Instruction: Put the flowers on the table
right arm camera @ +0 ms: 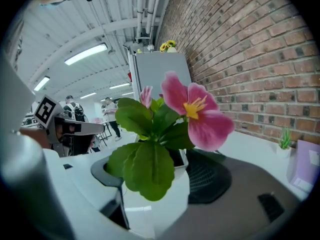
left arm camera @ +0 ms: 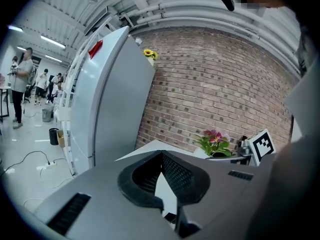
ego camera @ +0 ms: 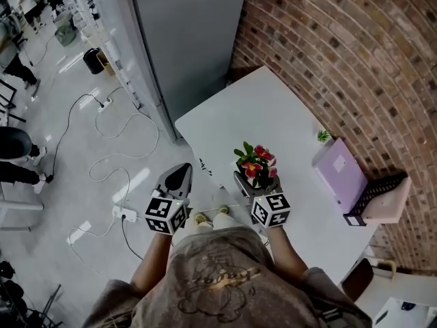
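Note:
A white pot (right arm camera: 160,204) of pink and red flowers (ego camera: 255,161) sits between the jaws of my right gripper (ego camera: 252,179), which is shut on it. In the right gripper view the pot fills the gap between both pads, with green leaves and a big pink bloom (right arm camera: 196,112) above. The pot hangs over the near part of the white table (ego camera: 259,108); I cannot tell whether it touches the top. My left gripper (ego camera: 179,176) is off the table's left edge, above the floor, with its tips together and nothing in them (left arm camera: 161,156).
On the table's right side are a purple box (ego camera: 339,173), a small green plant (ego camera: 323,136) and a black crate (ego camera: 379,193). A brick wall (ego camera: 355,60) runs behind the table, and a tall grey cabinet (ego camera: 184,39) stands at its far left. Cables (ego camera: 116,157) lie on the floor.

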Tool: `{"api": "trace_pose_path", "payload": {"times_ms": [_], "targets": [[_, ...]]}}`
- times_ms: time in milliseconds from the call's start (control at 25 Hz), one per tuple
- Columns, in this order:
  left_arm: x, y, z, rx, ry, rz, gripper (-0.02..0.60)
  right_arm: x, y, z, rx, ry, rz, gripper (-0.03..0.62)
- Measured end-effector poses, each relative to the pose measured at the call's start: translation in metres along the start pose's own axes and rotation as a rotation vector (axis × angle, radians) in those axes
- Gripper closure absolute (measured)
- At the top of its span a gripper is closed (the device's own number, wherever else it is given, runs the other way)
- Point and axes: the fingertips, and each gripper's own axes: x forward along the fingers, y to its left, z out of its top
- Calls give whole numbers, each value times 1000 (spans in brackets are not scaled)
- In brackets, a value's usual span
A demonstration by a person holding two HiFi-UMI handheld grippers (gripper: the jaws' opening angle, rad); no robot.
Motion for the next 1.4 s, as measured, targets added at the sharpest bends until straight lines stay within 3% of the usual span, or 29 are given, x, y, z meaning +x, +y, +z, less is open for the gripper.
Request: {"api": "trace_pose_path", "payload": {"times_ms": [720, 1400], "targets": [[65, 6, 24, 21, 20, -36, 561, 45, -64, 15, -27, 18, -55, 250], [75, 19, 6, 21, 55, -15, 561, 107, -112, -46, -70, 144, -108, 250]]}}
